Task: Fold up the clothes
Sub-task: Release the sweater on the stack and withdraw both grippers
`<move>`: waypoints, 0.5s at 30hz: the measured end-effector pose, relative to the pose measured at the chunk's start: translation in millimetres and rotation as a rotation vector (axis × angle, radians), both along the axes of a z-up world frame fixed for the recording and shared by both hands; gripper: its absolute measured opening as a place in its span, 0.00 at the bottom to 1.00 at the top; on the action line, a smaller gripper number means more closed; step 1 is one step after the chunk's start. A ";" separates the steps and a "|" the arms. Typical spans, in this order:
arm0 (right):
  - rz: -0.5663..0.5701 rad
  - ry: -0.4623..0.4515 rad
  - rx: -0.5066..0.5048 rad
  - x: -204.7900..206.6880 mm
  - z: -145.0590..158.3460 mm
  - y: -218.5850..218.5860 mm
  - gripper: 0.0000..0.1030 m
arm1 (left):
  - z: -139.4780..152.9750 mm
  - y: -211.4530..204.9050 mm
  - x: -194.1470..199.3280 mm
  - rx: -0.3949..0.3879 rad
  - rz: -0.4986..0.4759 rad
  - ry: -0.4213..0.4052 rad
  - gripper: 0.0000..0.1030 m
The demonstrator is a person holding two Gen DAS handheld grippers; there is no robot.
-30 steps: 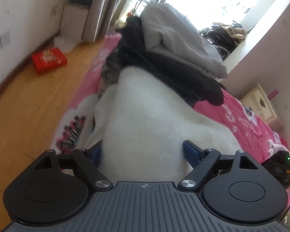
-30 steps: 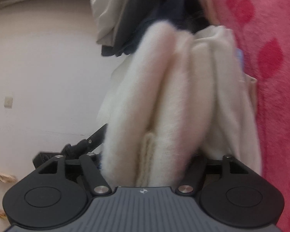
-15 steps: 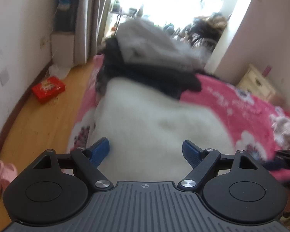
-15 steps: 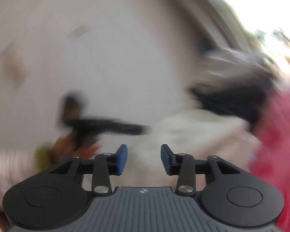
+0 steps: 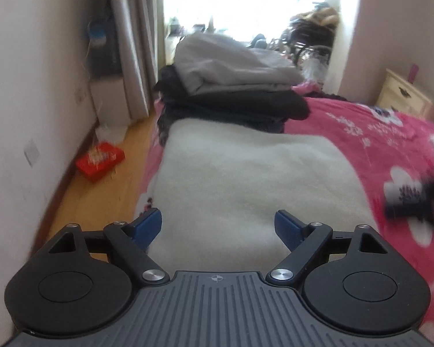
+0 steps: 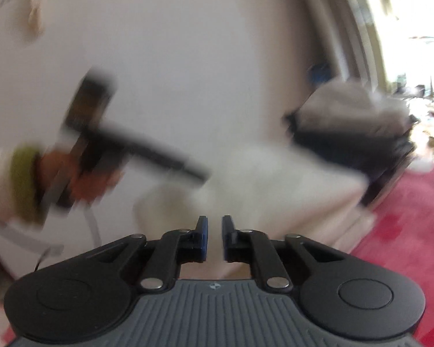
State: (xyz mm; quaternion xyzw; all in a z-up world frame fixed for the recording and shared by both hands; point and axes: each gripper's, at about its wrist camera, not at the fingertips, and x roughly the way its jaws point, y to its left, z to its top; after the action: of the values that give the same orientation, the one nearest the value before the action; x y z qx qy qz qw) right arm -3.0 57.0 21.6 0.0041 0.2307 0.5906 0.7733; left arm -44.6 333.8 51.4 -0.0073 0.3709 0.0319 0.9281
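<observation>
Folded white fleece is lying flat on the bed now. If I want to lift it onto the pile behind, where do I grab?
Probably the near edge of the white fleece, coming in low from the front with the open left gripper. It lies flat, and that edge sits between the fingers; the pile blocks the far end.

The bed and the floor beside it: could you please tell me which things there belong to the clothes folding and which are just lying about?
Part of the job:
- white fleece garment, lying flat on the bed
- grey folded garment atop the stack
- black folded clothes beneath it
- pink floral bedcover, the work surface

Just lying about:
- red box on the floor
- cream nightstand
- curtain
</observation>
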 end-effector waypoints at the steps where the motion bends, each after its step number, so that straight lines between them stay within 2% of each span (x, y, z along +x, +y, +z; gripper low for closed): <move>1: -0.033 -0.004 0.019 9.0 -0.2 8.5 0.11 | -2.1 -4.7 -4.5 0.024 -0.009 -0.005 0.85; 3: -0.075 -0.014 0.012 26.3 -6.3 26.6 0.11 | -11.9 -10.4 -10.9 0.054 -0.008 -0.023 0.87; 5: -0.152 -0.054 -0.095 40.6 -26.7 52.2 0.10 | -19.9 -15.1 -15.7 0.078 -0.008 -0.037 0.88; 6: -0.186 -0.038 -0.128 50.5 -38.0 59.2 0.07 | -19.8 -14.9 -14.3 0.078 -0.009 -0.035 0.88; 8: -0.232 0.041 -0.116 70.8 -56.0 63.9 0.07 | -19.6 -14.6 -11.5 0.077 -0.012 -0.033 0.89; 10: -0.244 0.079 -0.079 80.5 -51.6 60.7 0.08 | -19.0 -14.0 -9.5 0.075 -0.014 -0.026 0.91; 13: -0.247 0.064 -0.009 86.8 -35.1 53.9 0.11 | -11.6 -13.9 -14.0 0.082 -0.022 -0.005 0.87; 15: -0.222 0.060 0.023 97.3 -22.1 67.3 0.11 | -7.2 -19.3 -21.3 0.097 -0.044 -0.005 0.86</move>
State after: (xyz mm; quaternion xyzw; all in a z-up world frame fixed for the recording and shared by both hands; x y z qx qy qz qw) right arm 94.3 124.3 -0.6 0.0562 0.2453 0.5034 0.8266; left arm -66.0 314.5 44.3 0.0458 0.3666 0.0296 0.9288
